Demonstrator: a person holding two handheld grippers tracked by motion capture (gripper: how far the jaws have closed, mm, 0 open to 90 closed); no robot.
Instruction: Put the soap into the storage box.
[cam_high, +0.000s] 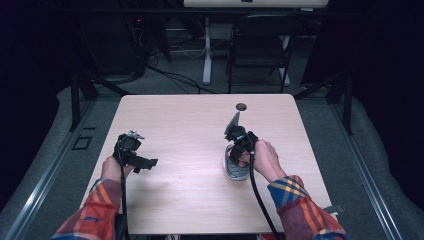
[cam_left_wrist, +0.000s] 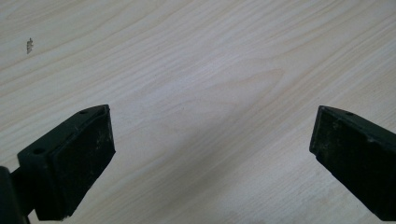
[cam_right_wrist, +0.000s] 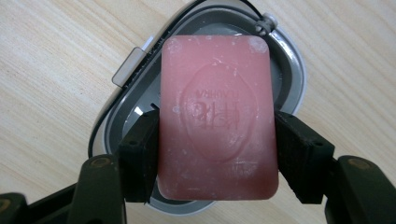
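Observation:
A pink bar of soap (cam_right_wrist: 215, 116) with an embossed oval mark is clamped between the two black pads of my right gripper (cam_right_wrist: 215, 149). It hangs just above an open grey soap case (cam_right_wrist: 289, 65) that lies on the wooden table. From above, the right gripper (cam_high: 240, 145) points down over the grey case (cam_high: 235, 170) at the table's right half. My left gripper (cam_high: 131, 152) rests over the left part of the table; its jaws (cam_left_wrist: 210, 154) stand wide apart over bare wood with nothing between them.
The light wooden table (cam_high: 190, 125) has a round cable hole (cam_high: 241, 106) near its far edge. A black folding chair (cam_high: 260, 45) and a white desk leg (cam_high: 206, 50) stand beyond it. A small dark speck (cam_left_wrist: 29, 45) marks the wood.

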